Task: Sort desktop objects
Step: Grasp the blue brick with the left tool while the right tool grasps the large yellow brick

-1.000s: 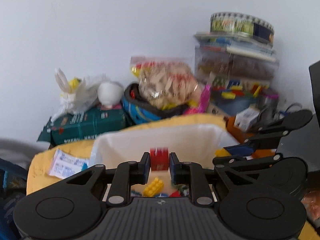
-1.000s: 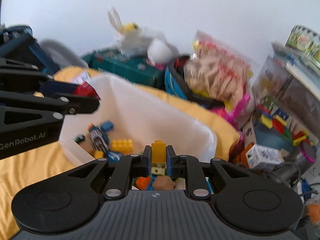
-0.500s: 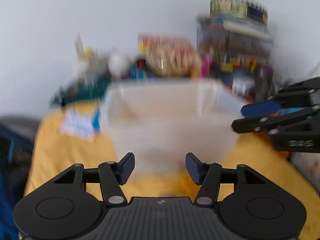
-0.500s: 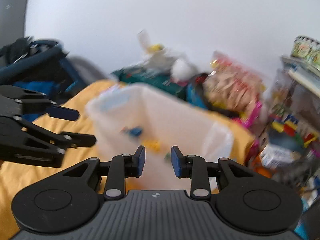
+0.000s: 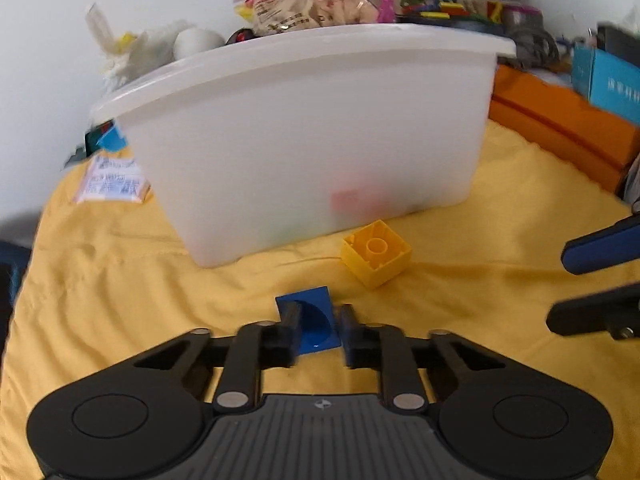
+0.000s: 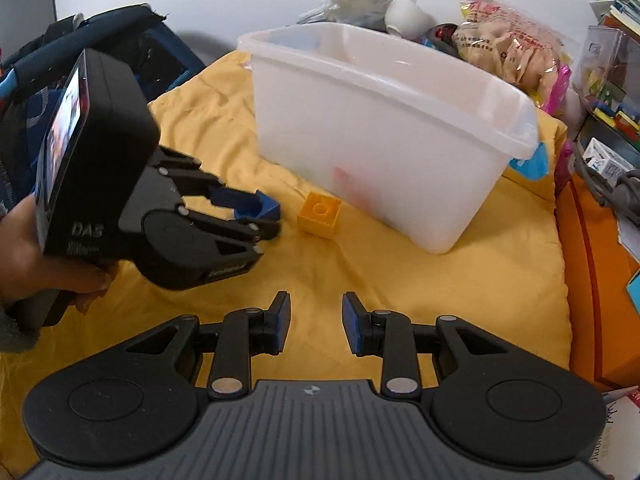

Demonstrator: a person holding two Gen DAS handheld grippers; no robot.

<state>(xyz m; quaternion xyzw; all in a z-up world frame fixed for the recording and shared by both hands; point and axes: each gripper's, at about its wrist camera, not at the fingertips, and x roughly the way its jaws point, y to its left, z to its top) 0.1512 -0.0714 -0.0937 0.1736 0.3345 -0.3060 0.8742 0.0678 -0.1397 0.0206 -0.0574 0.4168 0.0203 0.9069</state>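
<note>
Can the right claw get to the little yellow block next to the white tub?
Probably yes. The right claw is open and empty, and only bare yellow cloth lies between it and the yellow plastic block. The left claw, shut on a blue plastic block, sits off to the side.

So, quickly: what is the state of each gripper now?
Left gripper: shut on the blue block.
Right gripper: open, holding nothing.

On the black housing of my left gripper (image 6: pixel 256 216), left of my right jaws, I read "DAS". Lettering on its lower edge and every printed package beyond stay illegible.
</note>
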